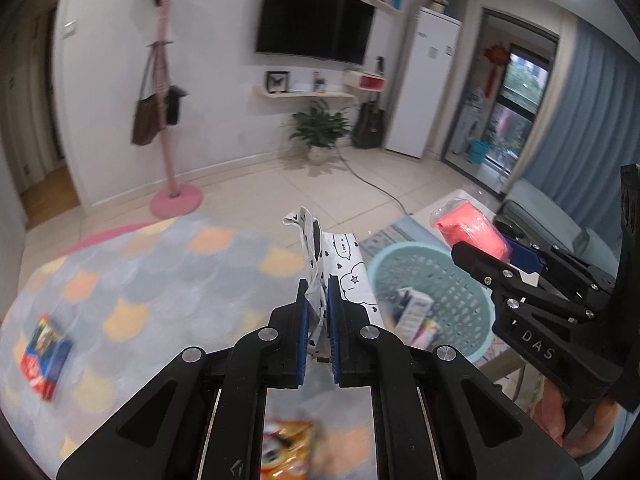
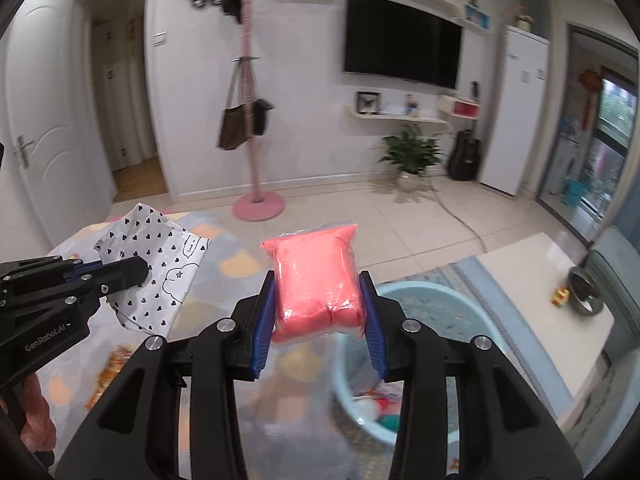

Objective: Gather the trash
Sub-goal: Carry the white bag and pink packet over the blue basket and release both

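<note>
left wrist: left tongs (image 1: 318,300) clamp heart-print paper (image 1: 344,264); right tongs (image 2: 318,304) clamp pink packet (image 2: 316,280); basket (image 1: 476,312) holds cartons (image 1: 414,312).

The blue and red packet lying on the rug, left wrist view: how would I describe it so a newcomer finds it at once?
Start at the large pastel rug with its scale pattern, which fills the floor in front of the pink coat stand. Near the rug's left edge, far from the blue basket, lies a small flat packet. It is blue and red, unlike the orange wrapper below the fingers.
</note>
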